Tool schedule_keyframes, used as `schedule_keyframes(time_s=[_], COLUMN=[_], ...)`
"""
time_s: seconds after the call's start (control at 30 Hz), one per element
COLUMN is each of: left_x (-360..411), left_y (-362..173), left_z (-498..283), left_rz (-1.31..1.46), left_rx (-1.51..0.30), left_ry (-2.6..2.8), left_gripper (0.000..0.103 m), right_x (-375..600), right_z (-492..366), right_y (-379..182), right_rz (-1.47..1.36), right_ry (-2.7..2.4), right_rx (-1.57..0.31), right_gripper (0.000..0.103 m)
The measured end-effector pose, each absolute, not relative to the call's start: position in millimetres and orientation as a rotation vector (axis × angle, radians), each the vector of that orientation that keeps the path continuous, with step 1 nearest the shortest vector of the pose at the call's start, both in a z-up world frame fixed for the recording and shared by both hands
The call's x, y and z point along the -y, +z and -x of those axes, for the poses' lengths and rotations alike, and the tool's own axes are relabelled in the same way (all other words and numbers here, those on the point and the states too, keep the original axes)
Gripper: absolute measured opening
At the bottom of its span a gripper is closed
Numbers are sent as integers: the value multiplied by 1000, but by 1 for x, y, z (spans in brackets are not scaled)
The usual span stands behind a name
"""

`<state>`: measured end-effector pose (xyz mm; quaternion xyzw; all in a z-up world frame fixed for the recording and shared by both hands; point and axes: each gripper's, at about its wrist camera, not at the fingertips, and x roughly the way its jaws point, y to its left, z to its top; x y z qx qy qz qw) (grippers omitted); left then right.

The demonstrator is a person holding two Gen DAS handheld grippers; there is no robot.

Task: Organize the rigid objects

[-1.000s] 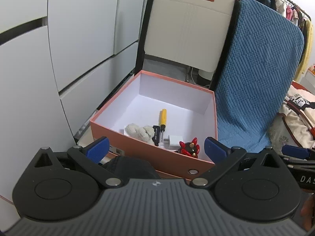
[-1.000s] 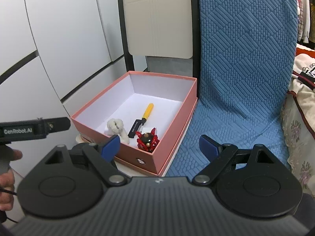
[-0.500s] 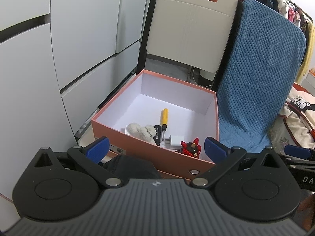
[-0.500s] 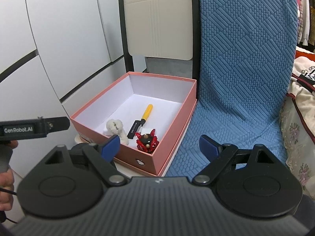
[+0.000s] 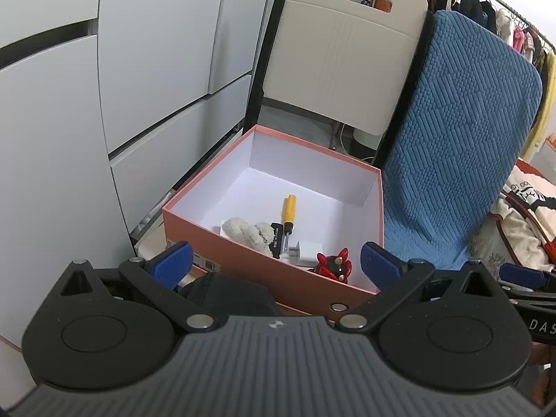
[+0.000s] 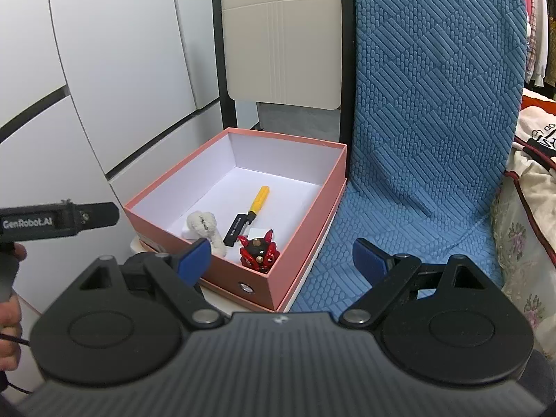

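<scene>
A pink box (image 5: 264, 271) (image 6: 257, 286) with white inside stands on a chair seat. In it lie a yellow-handled screwdriver (image 5: 287, 213) (image 6: 258, 199), a black stick (image 6: 235, 229), a white plush toy (image 5: 248, 231) (image 6: 205, 224), a white charger (image 5: 305, 248) and a red-black figurine (image 5: 333, 264) (image 6: 259, 250). My left gripper (image 5: 276, 260) is open and empty, just short of the box's near wall. My right gripper (image 6: 281, 260) is open and empty, over the box's near right corner.
A beige chair back (image 6: 281, 41) stands behind the box. A blue quilted cover (image 6: 427, 121) drapes the chair to the right. White cabinet doors (image 5: 69, 121) are at the left. Clothes (image 5: 521, 215) lie at the right. A dark object (image 5: 226, 293) sits below the left gripper.
Both grippers have drawn back and risen slightly from the box; the box looks a bit smaller and lower. Both stay open. Objects in the box have not moved.
</scene>
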<state>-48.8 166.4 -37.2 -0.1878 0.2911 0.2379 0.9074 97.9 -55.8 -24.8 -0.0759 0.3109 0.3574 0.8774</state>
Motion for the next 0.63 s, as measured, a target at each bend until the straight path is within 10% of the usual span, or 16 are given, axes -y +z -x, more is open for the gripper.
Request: schedule_keyframes(time_s=[0.63], left_x=[-165], left_y=[-40], left_z=[50], left_rz=[396], left_rx=[-603], left_ry=[466], left_gripper=[103], right_x=[54], right_z=[-100], right_y=[-24], right_rz=[159], right_ry=[758], right_rx=[-639], right_gripper=[90])
